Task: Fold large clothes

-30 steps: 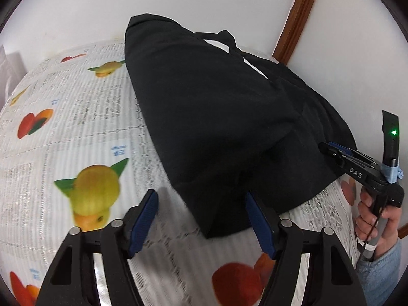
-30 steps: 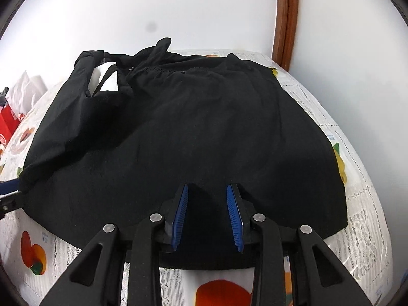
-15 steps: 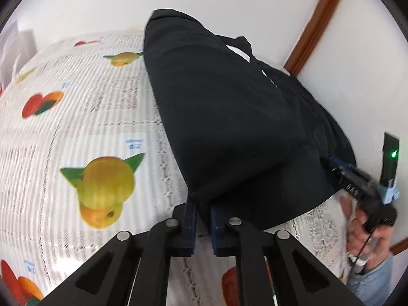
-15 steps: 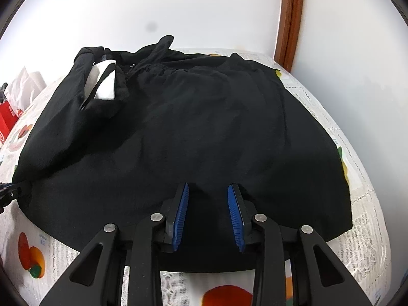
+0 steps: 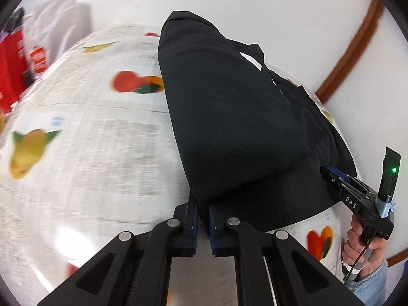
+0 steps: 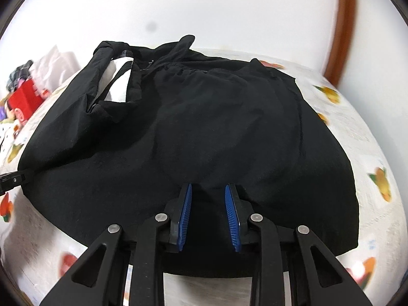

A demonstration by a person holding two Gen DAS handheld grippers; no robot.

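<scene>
A large black garment (image 5: 237, 117) lies on a white tablecloth (image 5: 97, 148) printed with fruit. My left gripper (image 5: 203, 205) is shut on the near left corner of the garment and lifts that fold off the cloth. In the right wrist view the garment (image 6: 204, 127) spreads wide, with white lining showing at its far left. My right gripper (image 6: 207, 199) sits over the near hem with its blue pads (image 6: 185, 209) a few centimetres apart and a raised pinch of black fabric between them. It also shows in the left wrist view (image 5: 331, 173) at the garment's right edge, held by a hand.
A red box (image 5: 12, 58) and white bags (image 5: 58, 17) stand at the far left of the table. White walls and a brown wooden trim (image 5: 357, 40) lie behind and to the right. The left gripper's tip shows at the left edge of the right wrist view (image 6: 12, 178).
My left gripper closed on the garment's corner and has lifted and swung with it. My right gripper stays at the hem with about the same gap.
</scene>
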